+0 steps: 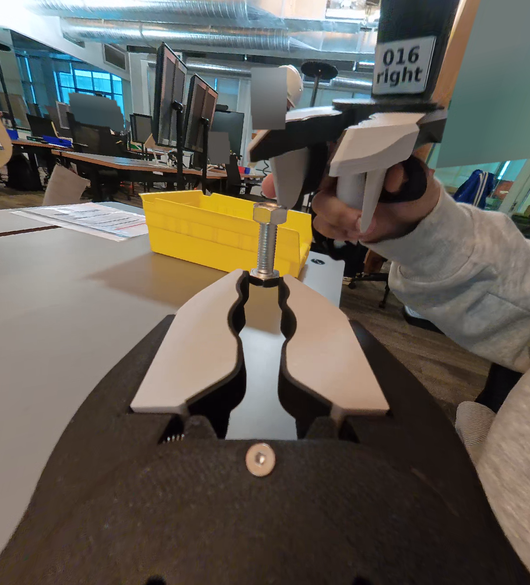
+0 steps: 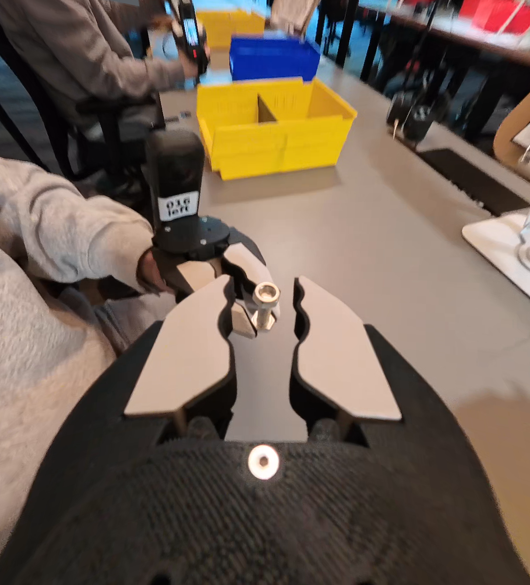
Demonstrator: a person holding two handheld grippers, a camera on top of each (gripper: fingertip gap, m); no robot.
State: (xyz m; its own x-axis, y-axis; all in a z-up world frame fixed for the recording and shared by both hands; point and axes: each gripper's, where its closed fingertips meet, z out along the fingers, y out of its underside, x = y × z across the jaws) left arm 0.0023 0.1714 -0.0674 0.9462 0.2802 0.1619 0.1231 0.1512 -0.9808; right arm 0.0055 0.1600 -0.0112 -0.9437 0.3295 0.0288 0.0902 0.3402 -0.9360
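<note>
Above the grey worktop (image 1: 51, 310), the left claw (image 1: 263, 281) is clenched on a dark nut (image 1: 263, 280) at its fingertips, and a silvery bolt (image 1: 267, 240) stands upright out of that nut, its hex head on top. From the upper right the right claw (image 1: 324, 202), held in a person's hand (image 1: 349, 218) with a pale grey sleeve (image 1: 466, 285), comes down toward the bolt head; one pale finger (image 1: 286, 180) touches or sits just beside the head, the other stands well off to the side. Seen from the right wrist, the right claw (image 2: 262, 292) is released, its fingers spread either side of the bolt (image 2: 265, 305) with a gap on both sides. Behind the bolt sits a yellow bin (image 1: 222, 231) on the worktop, and a printed sheet (image 1: 89, 218) lies to its left. Farther back in the right wrist view a blue bin (image 2: 273, 60) stands beyond the yellow bin (image 2: 276, 126).
</note>
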